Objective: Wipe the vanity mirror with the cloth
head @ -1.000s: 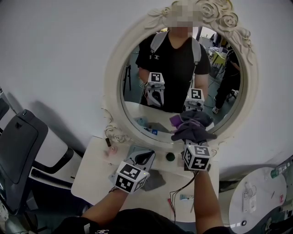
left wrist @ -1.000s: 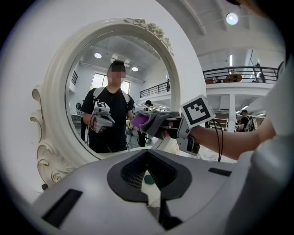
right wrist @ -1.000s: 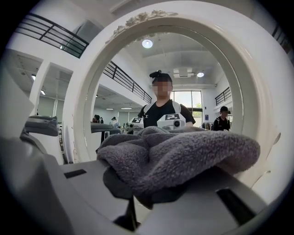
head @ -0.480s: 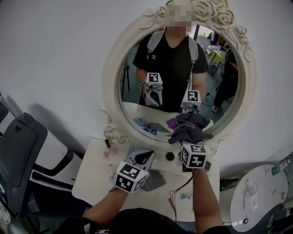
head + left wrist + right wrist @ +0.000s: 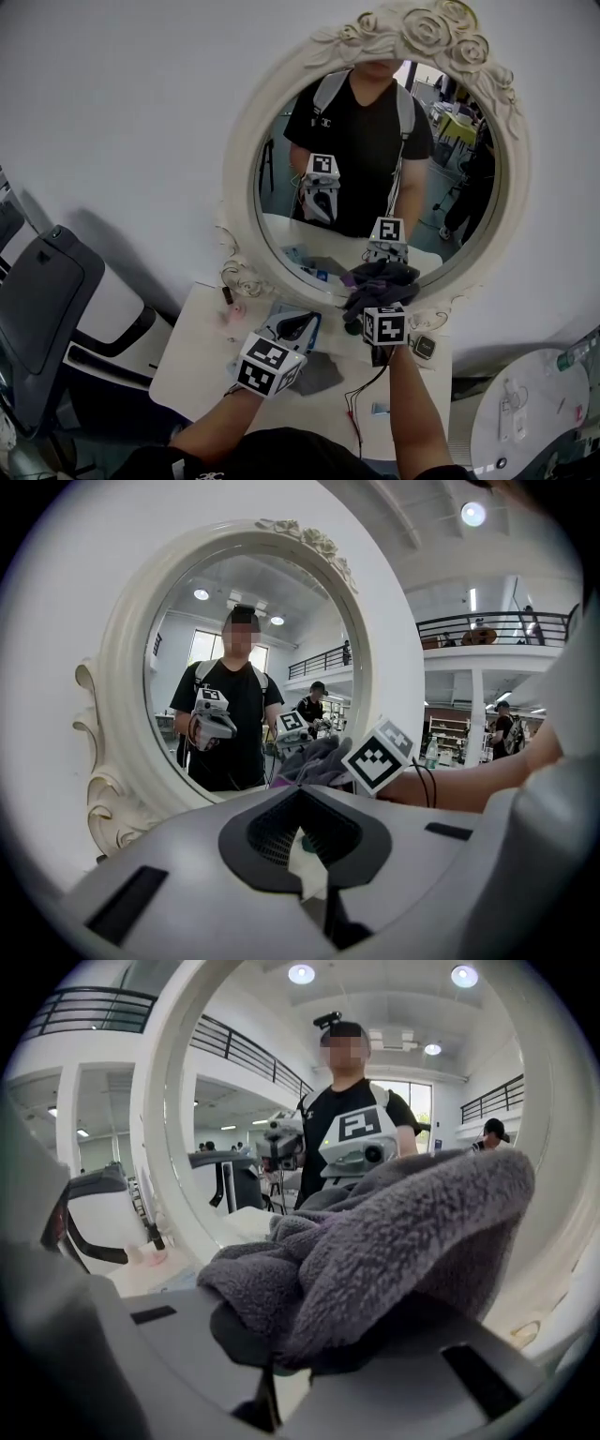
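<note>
Right claw (image 5: 378,298) is clamped on the dark grey fleecy cloth (image 5: 379,278). The cloth is bunched up and pressed against the bottom edge of the glass of the vanity mirror (image 5: 241,178), right of centre, meeting its own reflection. In the right gripper view the cloth (image 5: 375,1241) fills the space over the jaws. Left claw (image 5: 302,323) is low over the white worktop (image 5: 192,352) below the mirror, jaws together with nothing in them, aimed at the ornate white frame. A dark chair (image 5: 42,300) is at far left.
</note>
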